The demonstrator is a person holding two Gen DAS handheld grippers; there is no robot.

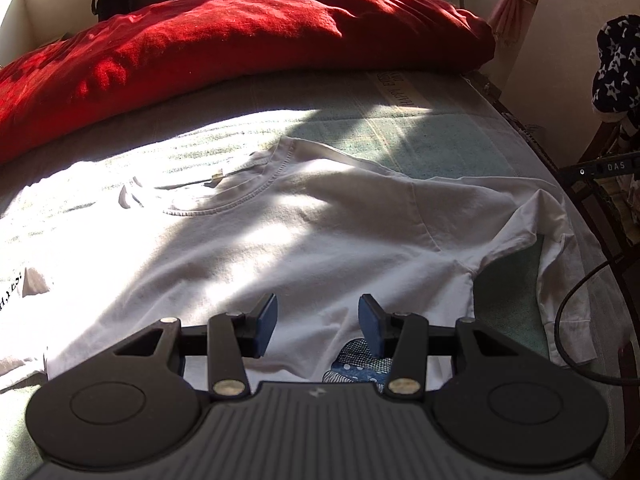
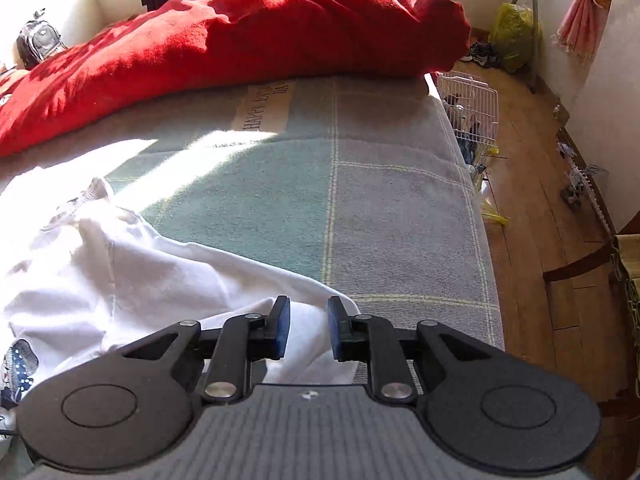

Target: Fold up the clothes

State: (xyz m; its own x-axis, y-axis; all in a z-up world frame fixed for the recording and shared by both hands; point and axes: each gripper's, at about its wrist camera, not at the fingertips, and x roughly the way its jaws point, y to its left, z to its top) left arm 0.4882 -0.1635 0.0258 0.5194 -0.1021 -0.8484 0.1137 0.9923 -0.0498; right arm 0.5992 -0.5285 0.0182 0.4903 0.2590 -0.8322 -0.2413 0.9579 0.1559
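White cotton fills my left view: the T-shirt (image 1: 320, 232) lies spread on the bed (image 1: 440, 140), collar ahead of my left tongs (image 1: 317, 326) and one sleeve out to their right, near the bed's edge. Those tongs hang just above the chest of the shirt, jaws apart, nothing between the blue pads (image 1: 266, 322). My right tongs (image 2: 307, 328) are released too, jaws parted a little less, with a fold of the shirt (image 2: 160, 272) beneath the gap; I see no pad pressing on it. Beyond both tongs a red blanket (image 2: 240, 40) lies heaped across the bed. Right of the right tongs is wooden floor (image 2: 540, 220).
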